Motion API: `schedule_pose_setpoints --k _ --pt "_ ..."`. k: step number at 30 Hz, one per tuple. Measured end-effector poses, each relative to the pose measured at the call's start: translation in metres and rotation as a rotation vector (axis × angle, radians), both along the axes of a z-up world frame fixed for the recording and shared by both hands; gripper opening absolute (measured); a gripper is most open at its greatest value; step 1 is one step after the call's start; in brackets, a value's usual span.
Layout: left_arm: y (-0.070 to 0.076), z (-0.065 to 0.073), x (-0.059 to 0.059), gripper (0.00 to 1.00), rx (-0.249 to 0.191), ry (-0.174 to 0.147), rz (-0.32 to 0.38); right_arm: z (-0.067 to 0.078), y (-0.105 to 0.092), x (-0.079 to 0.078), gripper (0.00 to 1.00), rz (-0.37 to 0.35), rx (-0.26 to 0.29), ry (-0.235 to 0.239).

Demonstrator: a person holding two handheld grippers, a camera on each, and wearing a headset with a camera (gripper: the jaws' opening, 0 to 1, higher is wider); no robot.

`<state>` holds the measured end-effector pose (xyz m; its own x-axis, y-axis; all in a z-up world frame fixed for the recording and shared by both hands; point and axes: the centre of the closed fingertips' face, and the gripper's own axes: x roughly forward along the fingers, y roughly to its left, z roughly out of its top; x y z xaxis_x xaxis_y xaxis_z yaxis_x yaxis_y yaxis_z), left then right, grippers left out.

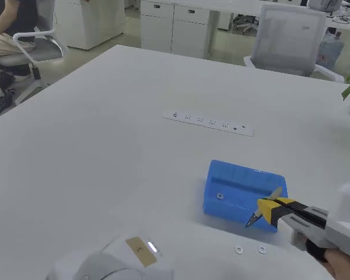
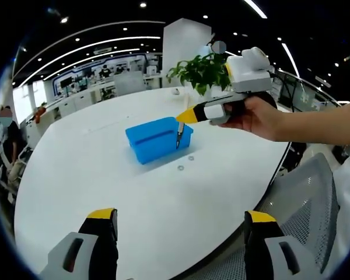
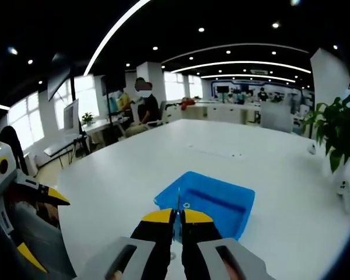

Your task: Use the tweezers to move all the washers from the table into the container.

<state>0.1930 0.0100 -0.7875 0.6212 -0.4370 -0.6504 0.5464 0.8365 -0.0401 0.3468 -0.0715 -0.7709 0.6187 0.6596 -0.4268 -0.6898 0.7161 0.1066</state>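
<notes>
Two small silver ring-shaped metal washers [image 1: 239, 249] are lying on the white table [image 1: 105, 151], just in front of the blue rectangular plastic container [image 1: 245, 186]. They're close to each other but not touching. One more washer [image 1: 220, 196] is sitting inside the container, on its floor toward the left end.

I'm holding my right gripper [image 1: 269, 209] low on the right side. Its yellow-tipped jaws are pinching all the way in on the thin silver metal tweezers [image 1: 254, 219], which are sticking out forward and pointing down. The tips are hanging right at the container's near wall. Honestly can't tell if they're carrying a washer, it's too small to see.

My left gripper [image 2: 181, 216] is hovering nearer to me over bare table, with its jaws spread wide and gripping nothing. In its view, my hand [image 2: 256, 116] is wrapping around the right gripper's handle.

Further out, a long white power strip [image 1: 209, 123] is lying flat on the table, well apart from the container. A green leafy plant [image 2: 201, 70] is standing near the table's far edge, and a person [image 3: 147, 111] is sitting past the table.
</notes>
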Motion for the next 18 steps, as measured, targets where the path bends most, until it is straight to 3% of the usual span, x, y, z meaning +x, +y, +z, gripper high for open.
schedule_pose_setpoints --k 12,18 --pt "0.001 -0.001 0.002 0.92 -0.008 0.004 0.01 -0.027 0.003 -0.009 0.01 0.011 -0.026 0.048" --pt "0.003 -0.003 -0.001 0.92 0.003 0.009 0.006 -0.034 0.002 -0.012 0.01 0.011 -0.045 0.046"
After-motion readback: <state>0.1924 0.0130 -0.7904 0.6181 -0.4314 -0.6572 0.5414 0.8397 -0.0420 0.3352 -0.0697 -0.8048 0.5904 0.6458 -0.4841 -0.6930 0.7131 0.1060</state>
